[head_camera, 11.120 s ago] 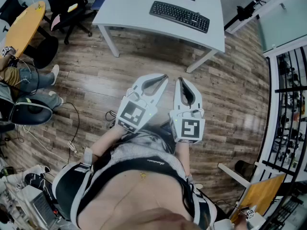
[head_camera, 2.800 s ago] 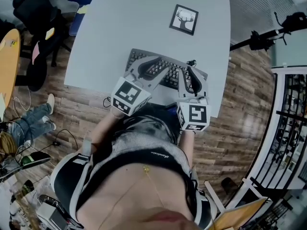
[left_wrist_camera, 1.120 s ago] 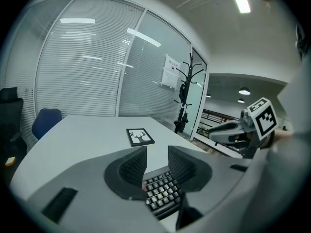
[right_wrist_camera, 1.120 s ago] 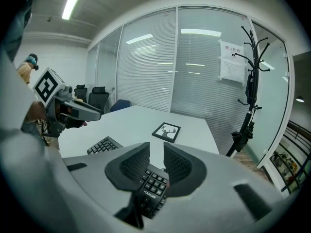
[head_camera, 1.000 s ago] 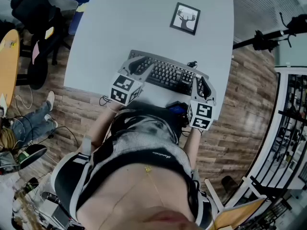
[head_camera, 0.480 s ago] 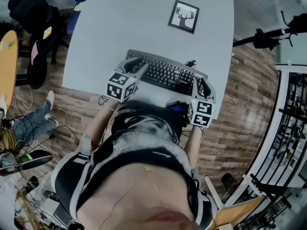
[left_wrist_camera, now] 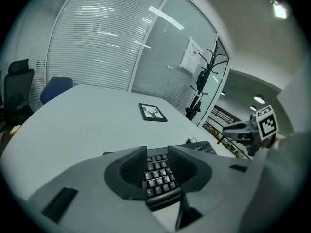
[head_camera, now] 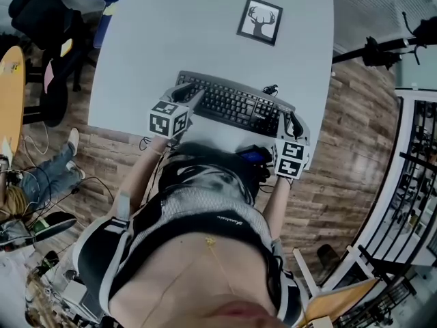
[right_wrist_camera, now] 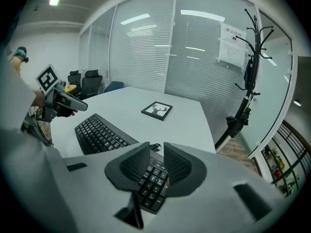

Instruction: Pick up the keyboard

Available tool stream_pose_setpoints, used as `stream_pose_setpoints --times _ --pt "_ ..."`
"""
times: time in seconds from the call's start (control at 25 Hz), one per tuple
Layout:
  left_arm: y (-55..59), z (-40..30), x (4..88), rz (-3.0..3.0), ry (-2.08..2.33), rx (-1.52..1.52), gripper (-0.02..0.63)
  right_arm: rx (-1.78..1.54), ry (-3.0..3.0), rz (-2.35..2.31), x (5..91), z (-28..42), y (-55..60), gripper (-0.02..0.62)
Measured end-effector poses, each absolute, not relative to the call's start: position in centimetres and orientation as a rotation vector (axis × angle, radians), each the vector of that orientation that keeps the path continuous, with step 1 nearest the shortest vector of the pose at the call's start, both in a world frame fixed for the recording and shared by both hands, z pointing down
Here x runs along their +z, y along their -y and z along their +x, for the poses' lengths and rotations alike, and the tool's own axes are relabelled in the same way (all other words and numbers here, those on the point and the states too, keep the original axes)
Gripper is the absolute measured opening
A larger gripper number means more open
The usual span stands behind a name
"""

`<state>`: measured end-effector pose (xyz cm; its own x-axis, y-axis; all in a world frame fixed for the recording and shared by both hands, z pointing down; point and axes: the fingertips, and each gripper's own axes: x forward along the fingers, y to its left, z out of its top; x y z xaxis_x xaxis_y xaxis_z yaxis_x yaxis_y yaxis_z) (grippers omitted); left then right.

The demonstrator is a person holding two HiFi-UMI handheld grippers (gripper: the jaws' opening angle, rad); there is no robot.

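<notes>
Keyboard (head_camera: 235, 104): black, lying on the white desk (head_camera: 177, 26) close to its near edge; a framed deer picture (head_camera: 259, 20) sits farther off
Left gripper (head_camera: 186, 92): at the keyboard's left end; jaws spread, keys showing in the gap
Right gripper (head_camera: 291, 117): at the keyboard's right end; jaws narrowly apart, keys showing between

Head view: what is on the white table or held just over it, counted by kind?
Keyboard: 1
Framed deer picture: 1
Claw: 2, the left claw and the right claw, one at each end of the keyboard
Total: 4
</notes>
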<state>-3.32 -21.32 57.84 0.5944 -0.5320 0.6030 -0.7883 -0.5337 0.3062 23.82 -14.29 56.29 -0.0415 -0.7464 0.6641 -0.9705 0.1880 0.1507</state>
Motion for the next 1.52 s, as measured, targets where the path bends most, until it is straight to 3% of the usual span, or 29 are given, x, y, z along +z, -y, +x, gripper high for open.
stream_pose_setpoints --times 0.96,1.32,1.52 --pt "24.3 -8.9 63.7 2.073 1.112 0.665 0.132 0.716 1.756 1.599 64.1 28.7 14.1 0.095" --pt "25.0 -10.5 65.0 2.067 1.079 0.704 0.158 0.866 1.782 1.653 65.6 30.4 14.4 0.134" --pt "25.3 -10.1 65.5 2.052 0.942 0.578 0.213 1.034 1.893 1.652 66.4 30.2 15.0 0.206"
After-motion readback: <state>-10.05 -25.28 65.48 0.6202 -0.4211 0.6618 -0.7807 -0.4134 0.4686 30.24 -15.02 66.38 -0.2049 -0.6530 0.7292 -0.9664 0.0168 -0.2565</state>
